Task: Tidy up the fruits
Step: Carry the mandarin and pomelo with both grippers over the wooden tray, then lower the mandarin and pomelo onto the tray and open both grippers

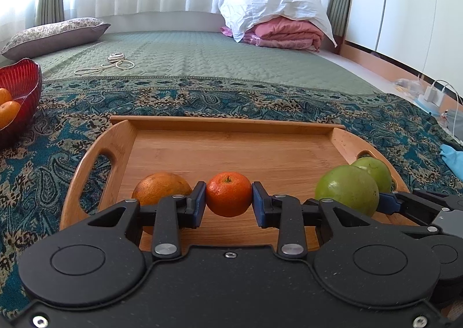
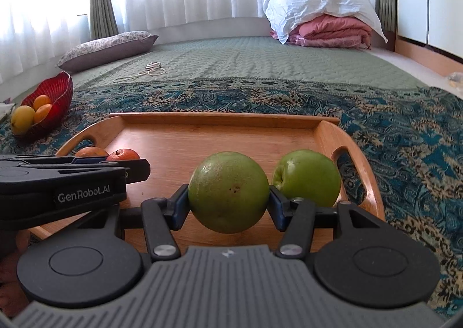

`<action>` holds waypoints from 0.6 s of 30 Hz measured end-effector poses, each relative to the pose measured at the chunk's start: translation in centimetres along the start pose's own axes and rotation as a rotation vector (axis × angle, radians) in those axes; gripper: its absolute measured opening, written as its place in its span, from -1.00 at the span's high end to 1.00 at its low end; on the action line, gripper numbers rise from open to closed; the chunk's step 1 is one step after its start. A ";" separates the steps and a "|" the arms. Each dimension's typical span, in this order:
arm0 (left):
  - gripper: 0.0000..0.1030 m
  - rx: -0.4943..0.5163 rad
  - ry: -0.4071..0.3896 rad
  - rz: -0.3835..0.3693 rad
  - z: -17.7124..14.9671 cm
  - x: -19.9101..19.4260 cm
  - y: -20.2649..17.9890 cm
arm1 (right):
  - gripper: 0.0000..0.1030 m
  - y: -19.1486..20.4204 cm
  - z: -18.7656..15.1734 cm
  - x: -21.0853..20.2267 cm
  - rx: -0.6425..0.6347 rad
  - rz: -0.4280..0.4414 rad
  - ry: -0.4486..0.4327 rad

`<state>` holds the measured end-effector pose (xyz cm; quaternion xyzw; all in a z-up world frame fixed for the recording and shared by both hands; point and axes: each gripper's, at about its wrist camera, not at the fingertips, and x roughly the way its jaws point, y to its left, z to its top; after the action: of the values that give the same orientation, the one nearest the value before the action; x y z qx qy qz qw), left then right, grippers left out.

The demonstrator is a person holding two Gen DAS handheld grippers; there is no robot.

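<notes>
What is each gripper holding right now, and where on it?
The left gripper clamps the small mandarin by its sides, stem up. The right gripper clamps the large green citrus across its widest middle. Both are over the wooden tray.

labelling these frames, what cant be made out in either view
- Larger orange, left wrist view: lower half hidden behind the left gripper.
- Red bowl, left wrist view: cut off by the left edge, contents partly unseen.
- Second green fruit, right wrist view: its base is hidden by the right gripper.

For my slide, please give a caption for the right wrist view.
Right tongs clamp a green fruit over the wooden tray.
</notes>
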<state>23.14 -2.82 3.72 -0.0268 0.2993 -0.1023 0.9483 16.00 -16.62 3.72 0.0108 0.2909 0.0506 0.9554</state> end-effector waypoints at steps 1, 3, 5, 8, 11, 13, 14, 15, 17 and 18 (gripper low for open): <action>0.39 0.000 0.000 0.001 0.0 0.0 0.0 | -0.14 0.1 0.1 0.1 -0.006 -0.006 0.000; 0.38 0.002 -0.001 0.006 0.0 0.1 -0.1 | -0.14 0.0 0.2 0.4 -0.002 -0.011 0.007; 0.39 0.003 0.000 0.007 0.0 0.1 0.0 | -0.14 -0.4 0.1 0.6 0.016 -0.008 0.015; 0.39 0.010 0.004 0.010 -0.1 0.3 -0.2 | -0.14 -0.9 -0.1 0.8 0.045 0.002 0.024; 0.38 0.027 0.008 0.014 -0.3 0.5 -0.3 | -0.14 -1.2 -0.3 0.9 0.064 0.009 0.031; 0.38 0.029 0.013 0.012 -0.5 0.6 -0.4 | -0.14 -1.4 -0.4 1.0 0.078 0.013 0.038; 0.38 0.028 0.015 0.012 -0.6 0.7 -0.4 | -0.15 -1.5 -0.4 1.1 0.083 0.016 0.037; 0.38 0.027 0.016 0.011 -0.6 0.8 -0.4 | -0.15 -1.5 -0.4 1.1 0.085 0.017 0.036; 0.38 0.028 0.017 0.012 -0.8 0.8 -0.4 | -0.15 -1.6 -0.4 1.1 0.085 0.016 0.035; 0.38 0.029 0.018 0.013 -0.8 0.9 -0.4 | -0.15 -1.6 -0.4 1.1 0.085 0.017 0.035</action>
<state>23.31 -3.42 2.62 -0.0103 0.3067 -0.1007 0.9464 16.79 -18.10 2.72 0.0531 0.3093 0.0462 0.9483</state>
